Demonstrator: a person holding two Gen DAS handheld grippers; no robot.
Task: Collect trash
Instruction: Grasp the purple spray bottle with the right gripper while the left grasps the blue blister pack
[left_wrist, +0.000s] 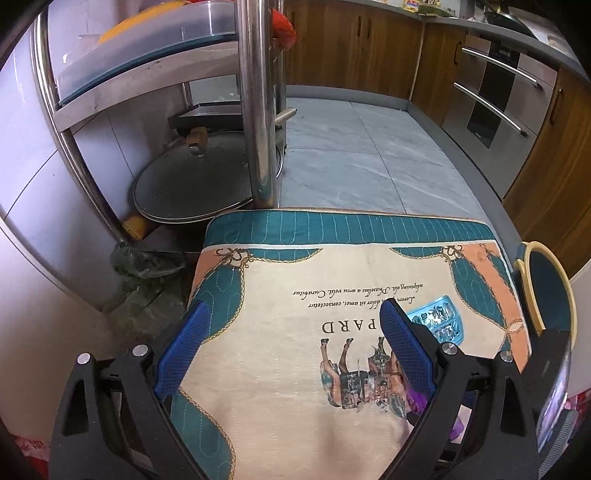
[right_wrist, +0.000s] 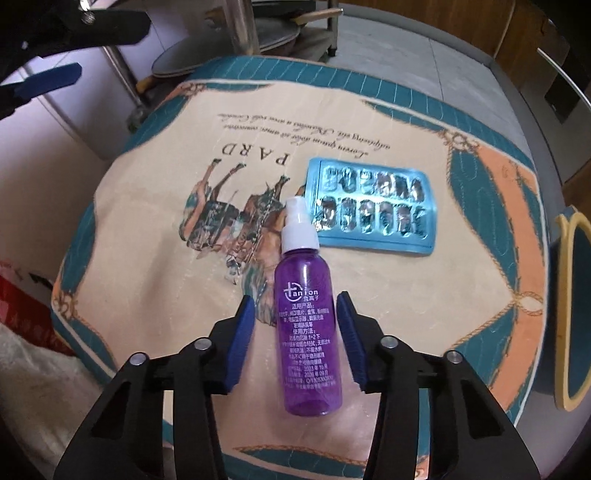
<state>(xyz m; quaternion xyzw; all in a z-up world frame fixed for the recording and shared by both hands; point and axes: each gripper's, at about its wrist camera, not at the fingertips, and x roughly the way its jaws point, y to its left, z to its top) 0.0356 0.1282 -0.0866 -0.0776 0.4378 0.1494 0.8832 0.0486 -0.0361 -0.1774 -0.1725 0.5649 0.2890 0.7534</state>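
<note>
A purple spray bottle (right_wrist: 308, 314) with a white nozzle lies on a printed chair cushion (right_wrist: 155, 288). My right gripper (right_wrist: 295, 314) is open, its blue fingers on either side of the bottle's body, not touching it. An empty blue blister pack (right_wrist: 373, 206) lies just beyond the bottle to the right. In the left wrist view my left gripper (left_wrist: 295, 321) is open and empty above the cushion (left_wrist: 277, 369). The blister pack (left_wrist: 439, 317) shows behind its right finger, and a sliver of the purple bottle (left_wrist: 419, 402) shows below it.
A steel rack leg (left_wrist: 258, 110) and a large pan lid (left_wrist: 192, 184) stand beyond the cushion's far left corner. Grey tiled floor (left_wrist: 369, 155) and wooden cabinets (left_wrist: 351, 44) lie further back. The chair's backrest (right_wrist: 572, 314) is at the right. A red bag (right_wrist: 22, 314) sits at the left.
</note>
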